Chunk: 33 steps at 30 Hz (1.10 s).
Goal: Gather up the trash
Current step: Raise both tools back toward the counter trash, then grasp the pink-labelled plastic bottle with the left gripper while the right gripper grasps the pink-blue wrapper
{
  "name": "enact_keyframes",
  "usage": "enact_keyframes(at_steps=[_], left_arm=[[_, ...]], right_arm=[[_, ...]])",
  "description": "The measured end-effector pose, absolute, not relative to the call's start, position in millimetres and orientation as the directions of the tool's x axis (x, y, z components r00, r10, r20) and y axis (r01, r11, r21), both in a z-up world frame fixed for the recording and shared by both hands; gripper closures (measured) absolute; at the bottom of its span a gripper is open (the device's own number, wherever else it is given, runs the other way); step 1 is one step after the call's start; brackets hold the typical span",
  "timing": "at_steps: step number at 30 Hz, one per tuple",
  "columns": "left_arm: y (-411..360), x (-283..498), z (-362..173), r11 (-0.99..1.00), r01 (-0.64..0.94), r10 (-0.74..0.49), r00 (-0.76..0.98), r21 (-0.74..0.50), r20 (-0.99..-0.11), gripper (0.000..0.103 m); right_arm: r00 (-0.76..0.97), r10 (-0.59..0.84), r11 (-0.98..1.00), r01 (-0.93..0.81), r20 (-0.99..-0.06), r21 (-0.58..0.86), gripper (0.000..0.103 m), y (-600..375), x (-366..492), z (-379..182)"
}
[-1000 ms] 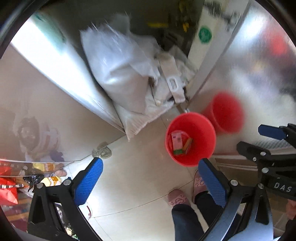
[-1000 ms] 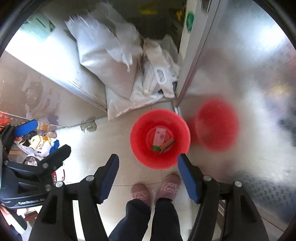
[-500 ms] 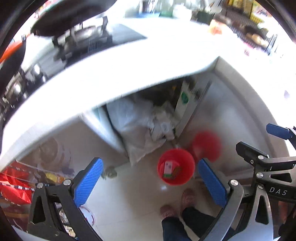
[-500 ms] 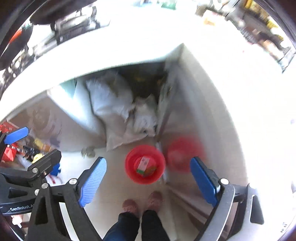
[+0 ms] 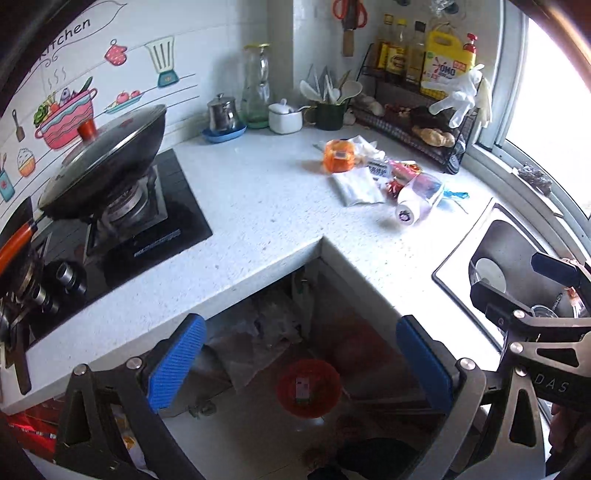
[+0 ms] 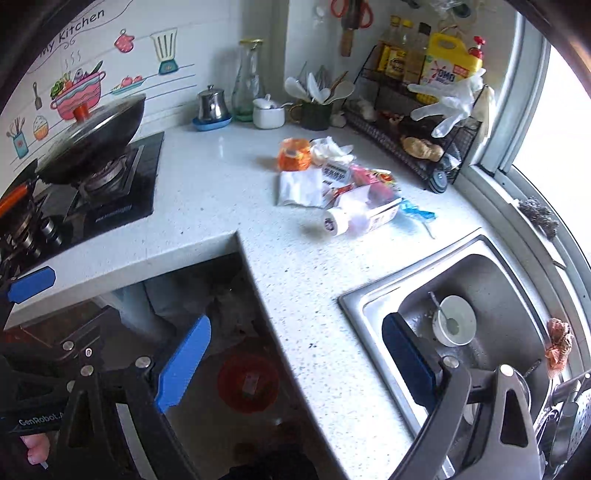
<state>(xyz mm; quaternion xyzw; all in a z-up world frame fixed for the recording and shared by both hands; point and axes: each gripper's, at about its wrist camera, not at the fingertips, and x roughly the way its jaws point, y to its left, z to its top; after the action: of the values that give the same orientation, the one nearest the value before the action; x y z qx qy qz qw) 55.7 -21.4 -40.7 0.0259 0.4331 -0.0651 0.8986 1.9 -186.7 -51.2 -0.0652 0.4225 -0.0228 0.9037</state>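
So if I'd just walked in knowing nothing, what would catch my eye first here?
Probably the heap of trash in the middle of the white counter: an orange wrapper, crumpled paper and a toppled bottle. Next, the red bucket on the floor below the counter's corner, with a small carton in it. Both the left gripper and the right gripper are open and empty.

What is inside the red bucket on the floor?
The red bucket holds one small pink-and-green carton, lying on its bottom. Anything under the carton is hidden.

Wall sticker [image 6: 79, 26] reads "My Kitchen"; yellow jug [image 5: 445, 66] reads "OMO".
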Motion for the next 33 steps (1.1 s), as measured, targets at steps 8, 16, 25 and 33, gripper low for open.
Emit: enact_keyframes(at_steps=[8, 16, 25, 33], left_arm=[[-73, 100, -22, 0.973, 0.230, -0.127, 0.615, 0.024, -0.778, 0.001], [-112, 178, -21, 0.956, 0.284, -0.117, 0.609, 0.078, -0.785, 0.001], [-168, 266, -51, 0.921, 0.387, -0.165, 0.508, 0.053, -0.846, 0.001], [-219, 302, -81, 0.862, 0.507, -0.211, 0.394, 0.020, -0.895, 0.001]], right_arm=[[0.632, -0.156, 0.988, 0.095, -0.759, -0.124, 0.010, -221, 21, -24], [0.612, -0.178, 0.982, 0.159, -0.770, -0.100, 0.009, -261, 71, -24], [0.547, -0.169, 0.968, 0.251, -0.820, -0.032, 0.009, -312, 133, -44], [0.482, -0.201, 0.947, 0.318, -0.853, -0.043, 0.009, -353, 151, -60]])
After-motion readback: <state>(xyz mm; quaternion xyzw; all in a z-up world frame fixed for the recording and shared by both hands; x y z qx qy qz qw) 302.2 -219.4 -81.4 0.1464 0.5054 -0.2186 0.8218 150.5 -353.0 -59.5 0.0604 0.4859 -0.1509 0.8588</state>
